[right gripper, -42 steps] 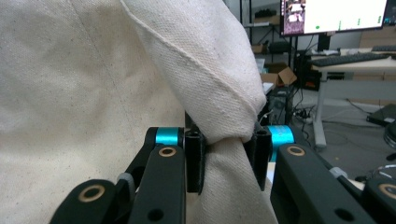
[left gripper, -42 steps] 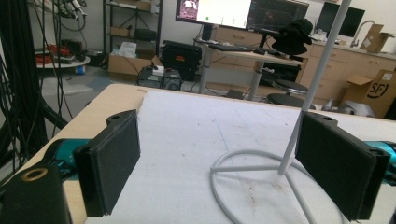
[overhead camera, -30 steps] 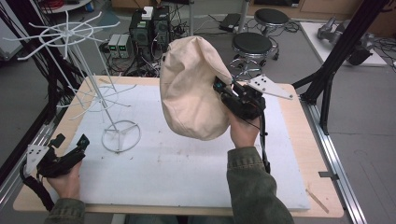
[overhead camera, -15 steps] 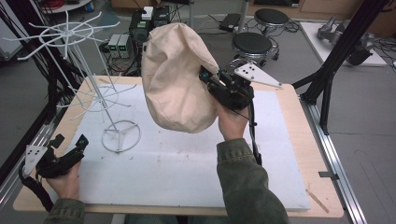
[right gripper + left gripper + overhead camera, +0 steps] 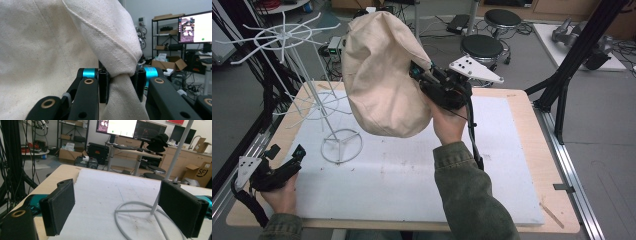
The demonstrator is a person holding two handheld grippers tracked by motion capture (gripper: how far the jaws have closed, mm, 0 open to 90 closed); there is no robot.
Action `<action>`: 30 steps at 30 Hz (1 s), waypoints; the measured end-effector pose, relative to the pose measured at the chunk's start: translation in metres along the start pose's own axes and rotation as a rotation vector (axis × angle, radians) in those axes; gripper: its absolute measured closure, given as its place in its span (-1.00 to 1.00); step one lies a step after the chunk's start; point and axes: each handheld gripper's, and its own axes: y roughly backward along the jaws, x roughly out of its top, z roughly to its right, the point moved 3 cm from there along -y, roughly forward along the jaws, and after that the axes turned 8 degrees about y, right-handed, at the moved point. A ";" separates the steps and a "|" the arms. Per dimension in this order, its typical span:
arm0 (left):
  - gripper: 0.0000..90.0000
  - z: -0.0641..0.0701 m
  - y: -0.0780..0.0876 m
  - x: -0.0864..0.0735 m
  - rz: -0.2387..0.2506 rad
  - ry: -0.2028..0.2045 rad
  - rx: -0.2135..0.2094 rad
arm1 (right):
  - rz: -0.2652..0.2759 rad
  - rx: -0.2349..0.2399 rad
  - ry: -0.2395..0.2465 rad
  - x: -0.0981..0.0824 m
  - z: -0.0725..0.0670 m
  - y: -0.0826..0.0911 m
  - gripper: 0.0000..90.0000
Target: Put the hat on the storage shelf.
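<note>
While my right gripper [image 5: 424, 75] clamps a bunched fold of the one cream cloth bag [image 5: 382, 75] and holds it in the air beside the single white wire rack [image 5: 292, 65], I judge the hanging not yet done. My left gripper [image 5: 282, 155] rests near the table's [image 5: 512, 150] left edge, jaws apart and empty.

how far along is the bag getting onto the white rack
Done: the right claw is shut on a bunched fold of the cream bag, which is off the table. In hand: the bag hangs beside the white wire rack. Left: hooking it on a prong; the left claw rests open near the rack's base.
</note>
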 end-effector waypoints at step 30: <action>-0.68 -0.001 0.000 0.000 0.000 0.005 0.003 | 0.077 0.099 -0.023 0.019 -0.026 -0.037 0.62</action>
